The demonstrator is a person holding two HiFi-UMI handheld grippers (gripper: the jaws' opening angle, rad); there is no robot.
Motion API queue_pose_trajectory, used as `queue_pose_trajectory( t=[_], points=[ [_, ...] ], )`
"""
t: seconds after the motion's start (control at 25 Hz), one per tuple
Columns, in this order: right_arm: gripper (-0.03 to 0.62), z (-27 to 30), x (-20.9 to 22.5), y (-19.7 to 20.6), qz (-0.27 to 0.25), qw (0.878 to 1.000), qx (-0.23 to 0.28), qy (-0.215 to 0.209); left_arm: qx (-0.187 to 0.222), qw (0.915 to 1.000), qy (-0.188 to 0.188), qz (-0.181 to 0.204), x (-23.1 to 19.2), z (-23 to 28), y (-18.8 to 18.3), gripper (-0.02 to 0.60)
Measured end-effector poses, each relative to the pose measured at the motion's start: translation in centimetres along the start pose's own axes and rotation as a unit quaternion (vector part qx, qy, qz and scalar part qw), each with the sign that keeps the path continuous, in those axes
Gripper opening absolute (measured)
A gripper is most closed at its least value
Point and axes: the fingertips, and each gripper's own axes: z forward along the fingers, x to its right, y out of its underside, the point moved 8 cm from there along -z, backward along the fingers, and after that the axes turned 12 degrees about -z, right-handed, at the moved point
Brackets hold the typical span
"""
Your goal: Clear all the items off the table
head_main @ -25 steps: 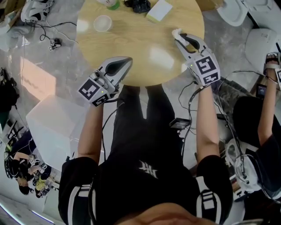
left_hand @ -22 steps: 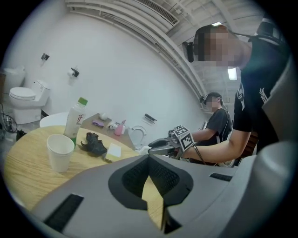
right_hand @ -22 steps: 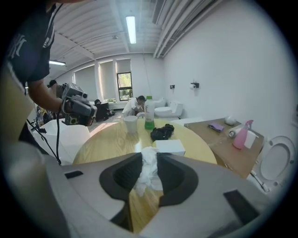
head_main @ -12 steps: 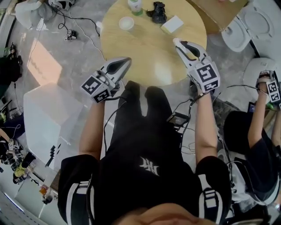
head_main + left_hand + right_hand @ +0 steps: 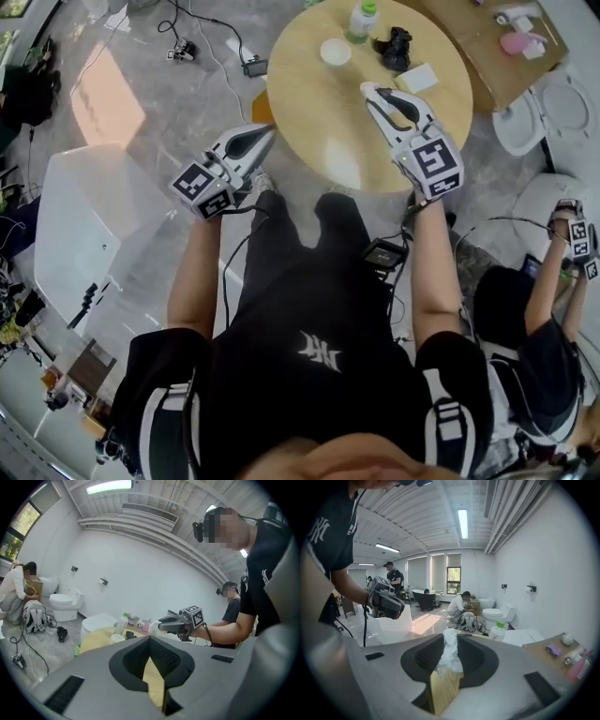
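The round pale-wood table [image 5: 309, 122] fills the head view's twelve o'clock, and four items on it are not yet cleared. The right gripper [image 5: 373, 94] hangs over about its middle, jaws nearly together and pinching a crumpled white paper tissue [image 5: 450, 653]. The left gripper [image 5: 265, 133] hovers off the rim at the table's eight o'clock, over the floor, jaws closed together with nothing in them. Around the tabletop a clear plastic bottle with a green cap [image 5: 359, 21] stands upright at twelve o'clock, a small tangled black object [image 5: 395, 47] lies at one, a flat pale rectangular pad [image 5: 419, 77] at two and a shallow white round bowl [image 5: 335, 52] at eleven. The tissue is likely almost weightless, soft and squashy, not fragile, so any bunched part will do as a hold. A loose wisp could tear or slide free, though. Its long axis runs along the jaws, the far end poking past the tips.
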Motion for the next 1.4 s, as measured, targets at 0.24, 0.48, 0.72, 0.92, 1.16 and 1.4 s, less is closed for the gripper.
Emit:
queue_pose_trajectory(
  t=[0.24,0.48,0.72,0.92,1.16,1.4],
  points=[
    [0.094,6.5,-3.5,-5.1,-0.014,1.0,0.007,-0.021,0.016,0.9998,-0.011,0.002,-4.5,-6.8,-1.0,0.013],
    [0.092,13.5,-8.3,-10.0,-0.007,0.999,0.022,-0.03,0.011,0.9999,-0.009,-0.005,-9.3,-13.5,-1.7,0.012],
    [0.091,19.5,-13.1,-12.2,0.025,0.998,0.047,-0.039,-0.007,0.9998,-0.001,-0.017,-13.0,-17.3,-0.7,0.013],
    [0.091,24.8,-17.1,-11.2,0.056,0.993,0.077,-0.07,-0.014,0.9991,-0.015,-0.036,-16.0,-18.8,0.8,0.012],
    [0.091,29.8,-21.2,-5.6,0.102,0.986,0.097,-0.093,-0.01,0.9976,-0.035,-0.059,-19.4,-18.7,4.7,0.012],
    [0.091,34.5,-25.8,1.5,0.129,0.984,0.08,-0.096,-0.009,0.9977,-0.04,-0.054,-22.1,-18.8,9.0,0.012]
  ],
)
